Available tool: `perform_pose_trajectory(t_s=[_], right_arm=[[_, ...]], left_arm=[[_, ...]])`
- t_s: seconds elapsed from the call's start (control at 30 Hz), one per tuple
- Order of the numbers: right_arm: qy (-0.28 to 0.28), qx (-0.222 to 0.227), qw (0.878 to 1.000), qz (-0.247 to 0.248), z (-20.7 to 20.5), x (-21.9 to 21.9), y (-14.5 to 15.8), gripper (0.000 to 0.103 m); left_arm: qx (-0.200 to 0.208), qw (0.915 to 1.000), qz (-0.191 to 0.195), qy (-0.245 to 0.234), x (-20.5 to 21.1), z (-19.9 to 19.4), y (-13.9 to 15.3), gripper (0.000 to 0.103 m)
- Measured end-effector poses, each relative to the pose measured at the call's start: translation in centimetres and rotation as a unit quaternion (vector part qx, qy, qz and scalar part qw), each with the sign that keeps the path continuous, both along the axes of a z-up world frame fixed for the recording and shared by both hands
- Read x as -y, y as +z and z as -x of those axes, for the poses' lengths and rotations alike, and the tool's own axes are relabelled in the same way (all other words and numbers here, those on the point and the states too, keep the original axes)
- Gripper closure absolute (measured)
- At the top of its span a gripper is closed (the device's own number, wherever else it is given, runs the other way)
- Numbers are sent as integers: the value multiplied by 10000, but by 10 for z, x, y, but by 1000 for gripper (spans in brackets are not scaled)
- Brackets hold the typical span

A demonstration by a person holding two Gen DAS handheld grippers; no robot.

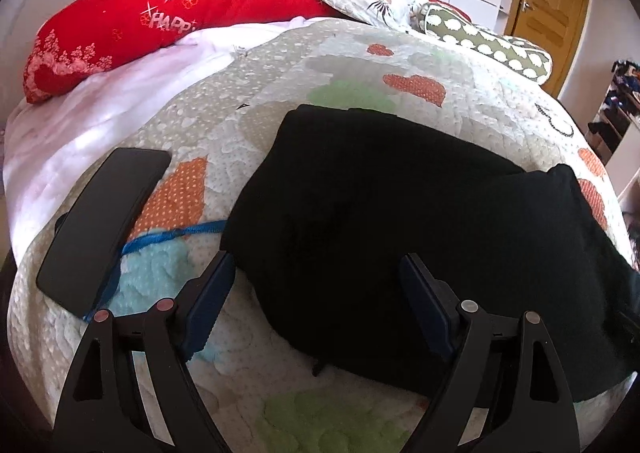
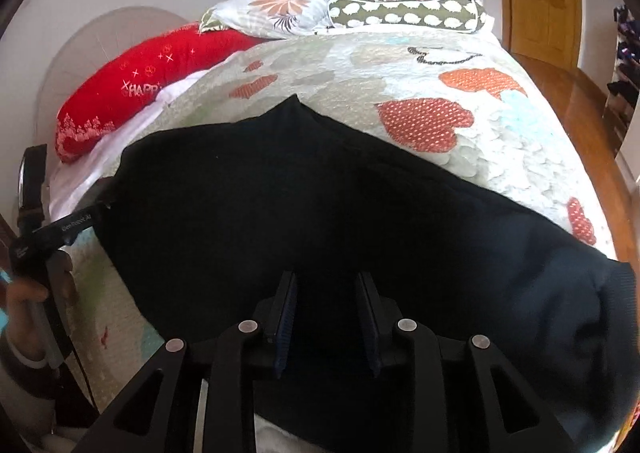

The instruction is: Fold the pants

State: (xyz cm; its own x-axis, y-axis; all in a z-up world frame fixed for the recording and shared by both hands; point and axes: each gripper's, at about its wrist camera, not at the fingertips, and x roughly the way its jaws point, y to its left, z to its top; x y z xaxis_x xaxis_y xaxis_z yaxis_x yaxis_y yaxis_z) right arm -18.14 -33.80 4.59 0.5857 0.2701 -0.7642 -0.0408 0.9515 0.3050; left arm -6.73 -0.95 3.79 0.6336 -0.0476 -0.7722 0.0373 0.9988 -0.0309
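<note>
The black pants (image 2: 320,213) are laid long from left to right on the bed (image 2: 420,65). The right gripper (image 2: 328,309) is held right over them, fingers a little apart and pinching nothing. The left gripper (image 1: 316,285) is kept at their left end, fingers spread wide.

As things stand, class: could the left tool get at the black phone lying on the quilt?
Probably yes: the left tool stands open and empty, and the phone lies uncovered beside it on the quilt, nothing between.
</note>
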Motion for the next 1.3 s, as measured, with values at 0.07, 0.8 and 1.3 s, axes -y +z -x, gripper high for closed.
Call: perform_pose_trajectory(t_s=[0.07, 0.8, 1.3], right_arm=[[2, 67, 10000, -6, 4, 1, 5, 73], [383, -49, 9992, 134, 31, 31, 9, 66], [-682, -161, 9975, 37, 82, 96, 8, 63]], left_arm=[[52, 10000, -40, -1, 4, 5, 4, 19], [548, 9971, -247, -463, 91, 47, 36, 19], [234, 9924, -244, -1179, 134, 48, 13, 19]])
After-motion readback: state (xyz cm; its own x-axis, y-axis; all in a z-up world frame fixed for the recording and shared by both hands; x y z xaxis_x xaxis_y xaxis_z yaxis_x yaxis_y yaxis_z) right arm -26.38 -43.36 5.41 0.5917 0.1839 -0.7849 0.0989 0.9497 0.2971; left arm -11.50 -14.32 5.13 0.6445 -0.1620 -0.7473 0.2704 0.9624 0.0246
